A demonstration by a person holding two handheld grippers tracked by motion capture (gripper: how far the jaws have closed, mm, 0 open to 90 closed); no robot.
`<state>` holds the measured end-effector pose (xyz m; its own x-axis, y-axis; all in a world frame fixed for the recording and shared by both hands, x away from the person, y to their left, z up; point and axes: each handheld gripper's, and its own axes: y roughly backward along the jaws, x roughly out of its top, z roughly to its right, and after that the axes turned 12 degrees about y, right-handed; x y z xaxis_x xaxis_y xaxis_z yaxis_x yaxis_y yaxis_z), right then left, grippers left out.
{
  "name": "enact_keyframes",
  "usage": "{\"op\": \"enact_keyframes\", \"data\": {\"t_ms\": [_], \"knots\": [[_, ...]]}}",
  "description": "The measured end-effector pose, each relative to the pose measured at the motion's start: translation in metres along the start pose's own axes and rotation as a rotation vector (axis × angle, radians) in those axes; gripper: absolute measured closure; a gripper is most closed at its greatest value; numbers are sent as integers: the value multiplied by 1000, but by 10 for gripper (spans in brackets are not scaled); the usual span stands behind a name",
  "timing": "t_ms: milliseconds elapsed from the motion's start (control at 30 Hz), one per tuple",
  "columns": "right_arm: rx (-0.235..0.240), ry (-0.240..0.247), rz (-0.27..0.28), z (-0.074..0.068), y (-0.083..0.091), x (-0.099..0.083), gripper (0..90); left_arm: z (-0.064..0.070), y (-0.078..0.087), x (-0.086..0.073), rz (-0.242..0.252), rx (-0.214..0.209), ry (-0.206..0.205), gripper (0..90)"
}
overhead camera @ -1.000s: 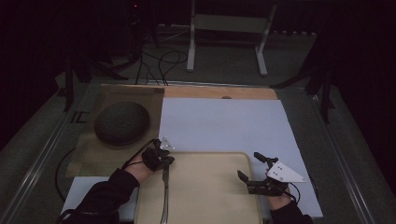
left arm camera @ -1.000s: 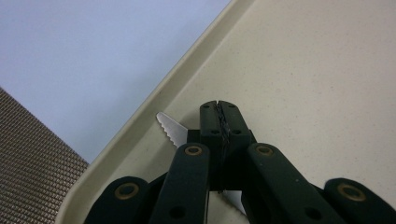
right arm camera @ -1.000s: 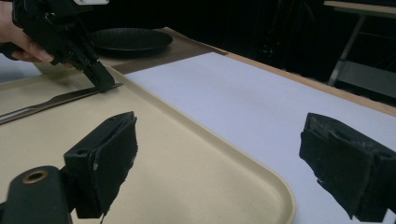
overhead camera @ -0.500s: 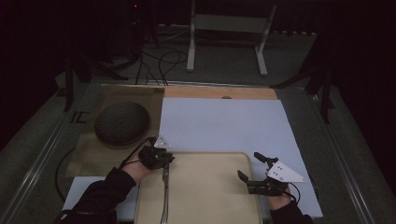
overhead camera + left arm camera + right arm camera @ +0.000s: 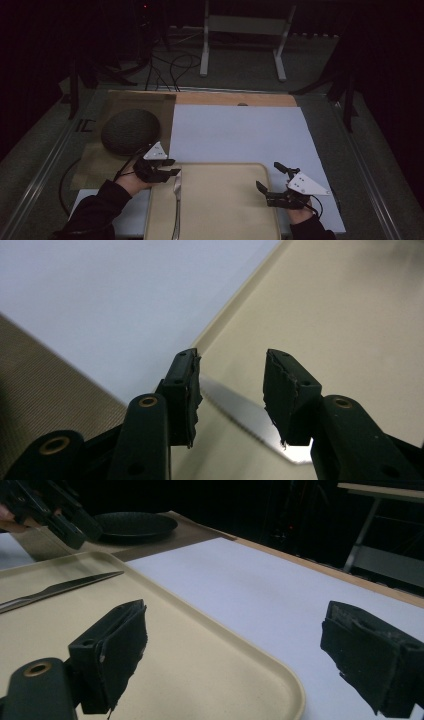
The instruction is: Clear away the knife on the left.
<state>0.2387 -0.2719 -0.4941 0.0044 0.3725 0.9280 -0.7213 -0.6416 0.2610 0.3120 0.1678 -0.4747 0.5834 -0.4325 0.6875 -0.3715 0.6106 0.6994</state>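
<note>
We take the knife point(image 5: 176, 205) as the thing in hand. It lies on the left part of the beige tray point(image 5: 225, 200), its long axis running near to far, with the serrated blade tip toward the far end and the handle toward the near edge of the tray. In the left gripper view the blade point(image 5: 240, 422) passes just below and between the two jaws, crossing the gap from the left jaw toward the right one.

Our left gripper point(image 5: 167, 167) hangs at the far left corner of the tray, right over the blade tip. Its jaws stand apart, with nothing between the pads; we cannot tell whether they touch the blade or float just above it. So the knife sits directly under these jaws, and the left hand is by far the nearer one. We judge the coming move to be a short drop and a close across the blade, or a shift nearer along the axis toward the handle.

Our right gripper point(image 5: 275, 182) rests at the right edge of the tray, well apart from the knife, jaws spread wide and empty.

Beyond the tray lie the white sheet point(image 5: 240, 130) and, far left, a dark round plate point(image 5: 130, 131) on a brown mat point(image 5: 120, 107).
</note>
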Motion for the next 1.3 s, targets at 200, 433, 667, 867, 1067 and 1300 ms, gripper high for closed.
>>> {"op": "enact_keyframes", "data": {"t_ms": [200,433,667,867,1067,1300], "knots": [[2,4,-2,0,-1,0,110,-8,10,-10,5,17,19,399],[4,6,-5,-1,-1,0,110,-19,28,-18,57,-22,58,152],[2,5,-5,0,-1,0,110,-32,48,-24,117,-59,116,0],[2,4,-6,-1,0,0,110,-43,61,-40,183,-57,126,0],[2,4,-10,-1,-1,0,110,-50,75,-57,243,-47,129,0],[1,5,-12,-1,-1,0,110,-55,91,-78,347,-4,141,0]]}}
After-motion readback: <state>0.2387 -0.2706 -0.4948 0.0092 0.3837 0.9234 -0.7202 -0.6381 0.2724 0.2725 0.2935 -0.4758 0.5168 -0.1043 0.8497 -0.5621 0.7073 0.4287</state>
